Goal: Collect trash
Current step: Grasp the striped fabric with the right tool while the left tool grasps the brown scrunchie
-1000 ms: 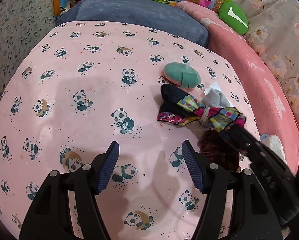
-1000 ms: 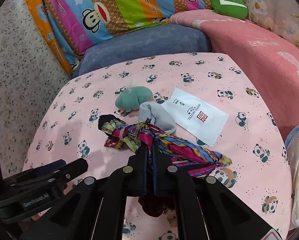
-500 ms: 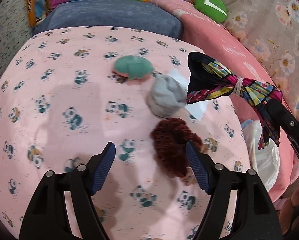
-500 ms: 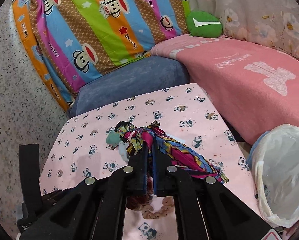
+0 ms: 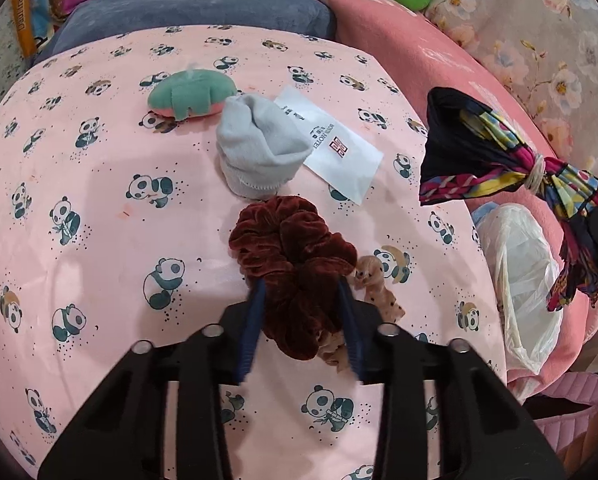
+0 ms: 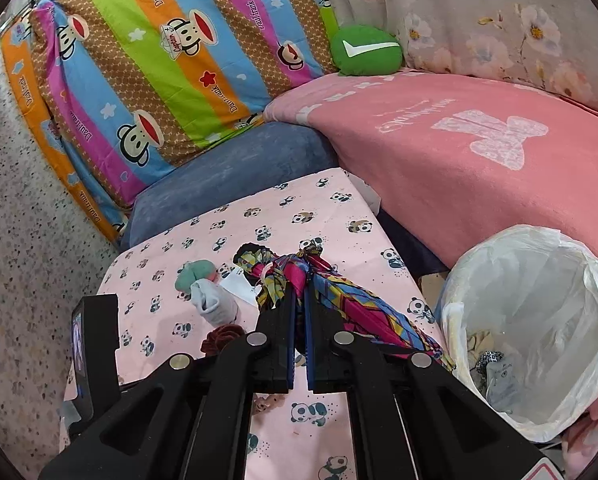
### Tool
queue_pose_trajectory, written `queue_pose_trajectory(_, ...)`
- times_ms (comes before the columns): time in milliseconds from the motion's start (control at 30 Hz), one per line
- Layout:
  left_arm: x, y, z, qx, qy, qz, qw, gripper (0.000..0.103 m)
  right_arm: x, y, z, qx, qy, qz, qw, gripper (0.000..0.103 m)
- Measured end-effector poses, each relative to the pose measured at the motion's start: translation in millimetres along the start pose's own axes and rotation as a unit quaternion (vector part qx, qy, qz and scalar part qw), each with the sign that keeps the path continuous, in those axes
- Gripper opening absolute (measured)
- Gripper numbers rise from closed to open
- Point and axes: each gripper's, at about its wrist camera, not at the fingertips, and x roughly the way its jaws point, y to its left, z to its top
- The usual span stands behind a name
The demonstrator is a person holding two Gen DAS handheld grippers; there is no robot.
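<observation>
On the panda cloth (image 5: pixel 99 184), left tongs (image 5: pixel 301 292) have just closed around the maroon scrunchie (image 5: pixel 291 248).

L tool (image 5: pixel 301 304) jaws just closed on maroon scrunchie (image 5: pixel 295 256); R tool (image 6: pixel 299 320) lifted multicolour cloth (image 6: pixel 299 280) toward bin (image 6: pixel 539 320).

scrunchie (image 5: pixel 295 264), sock (image 5: pixel 259 152) on tablecloth (image 5: pixel 99 168)

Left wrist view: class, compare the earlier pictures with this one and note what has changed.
The right hand-held gripper, shut on the multicoloured cloth, has lifted it off the table toward the lined bin. The left hand-held gripper has moved over the maroon scrunchie and has just been closing on it. The grey sock, green plush and white paper stayed put.
</observation>
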Motion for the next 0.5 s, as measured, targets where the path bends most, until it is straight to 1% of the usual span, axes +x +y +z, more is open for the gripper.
queue_pose_trajectory(33,-2.4,-1.4,-0.1,0.003,-0.003,0.0,1.0,0.02,-1.2,-1.4,-0.3,0.002,0.0,0.0,1.0,0.004)
queue_pose_trajectory(67,-5.4,-2.8,-0.1,0.004,-0.007,0.0,1.0,0.009,-2.4,-3.0,-0.6,0.003,-0.001,0.0,1.0,0.004)
queue_pose_trajectory(367,-41.2,-23.3,1.7,0.023,-0.044,-0.006,0.9988,0.008,-22.8,-10.7,0.9,0.012,-0.02,0.005,1.0,0.004)
queue_pose_trajectory(500,-56.7,-41.3,3.8,0.037,-0.058,-0.014,0.9975,0.008,-36.1,-20.4,2.5,0.02,-0.033,0.005,0.999,0.004)
